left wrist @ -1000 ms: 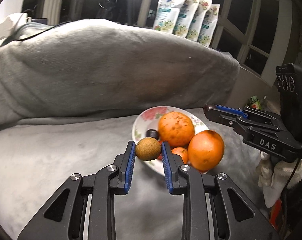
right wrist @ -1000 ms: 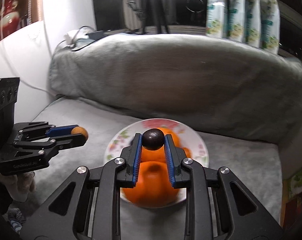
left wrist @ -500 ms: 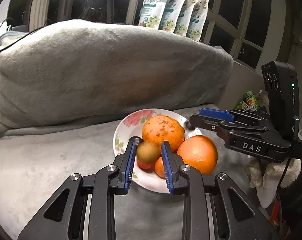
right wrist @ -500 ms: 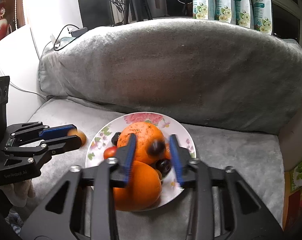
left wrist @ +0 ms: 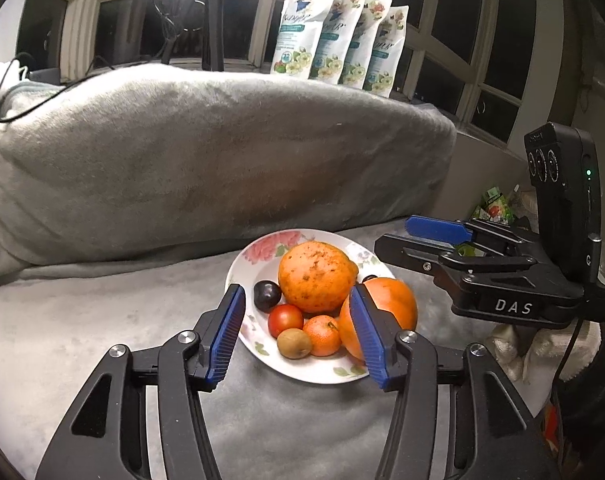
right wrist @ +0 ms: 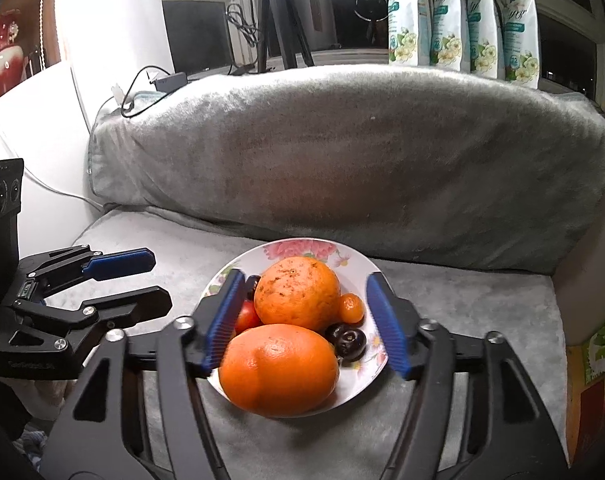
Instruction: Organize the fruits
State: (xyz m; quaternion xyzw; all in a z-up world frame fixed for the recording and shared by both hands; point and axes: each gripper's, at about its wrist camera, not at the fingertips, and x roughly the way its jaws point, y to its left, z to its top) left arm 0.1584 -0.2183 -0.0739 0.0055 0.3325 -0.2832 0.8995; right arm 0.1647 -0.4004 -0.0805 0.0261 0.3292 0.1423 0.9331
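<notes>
I see both claws opening, nothing gripped — my left gripper (left wrist: 298, 334) hangs just above the brown fruit (left wrist: 294, 343), my right gripper (right wrist: 304, 326) over the plate (right wrist: 356, 258) — fruit heaped below.

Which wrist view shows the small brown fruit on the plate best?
The left wrist view: the small brown fruit lies unobstructed at the plate's near edge, beside the small mandarin. In the right wrist view the two big oranges hide it entirely.
</notes>
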